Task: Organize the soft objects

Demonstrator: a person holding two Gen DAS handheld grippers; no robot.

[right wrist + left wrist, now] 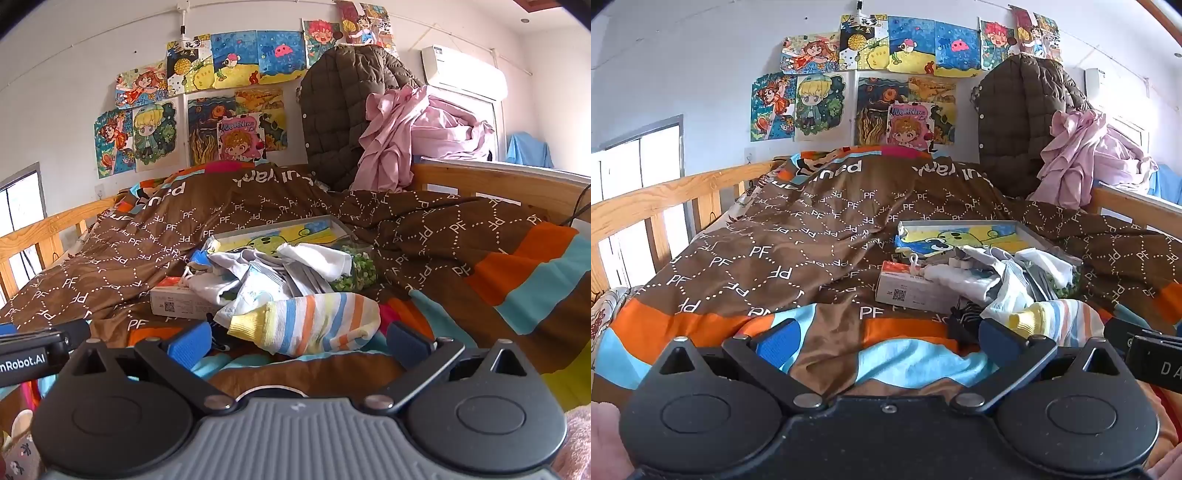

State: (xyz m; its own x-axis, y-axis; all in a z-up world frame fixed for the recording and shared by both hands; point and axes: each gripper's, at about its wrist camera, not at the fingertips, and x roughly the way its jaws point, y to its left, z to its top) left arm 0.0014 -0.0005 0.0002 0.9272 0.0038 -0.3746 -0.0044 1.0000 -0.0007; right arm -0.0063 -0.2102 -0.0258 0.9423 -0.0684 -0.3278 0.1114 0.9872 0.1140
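The soft sock with yellow cuff and blue, orange and white stripes (pixel 310 323) lies on the brown quilt printed with white "PF" lettering (pixel 122 251), at the near edge of a clutter pile. Its long axis runs left to right across the right wrist view, slightly tilted; the yellow cuff points left and the rounded toe points right. The sock is flat and crumpled, not folded.

Behind it lie crumpled white plastic bags and cloth (pixel 266 273), a white rectangular cardboard box with a QR code (pixel 177 302) to the left, and a shallow tray holding a yellow and blue cartoon picture (pixel 288 232) farther back.

The right gripper (pixel 301 341) is level and low over the quilt, aimed at the sock. Its blue-padded fingers stand wide apart, one on each side of the sock's near edge; contact cannot be determined.

The left gripper (pixel 886 341) is level, to the left of the pile, fingers spread wide with only quilt between them.
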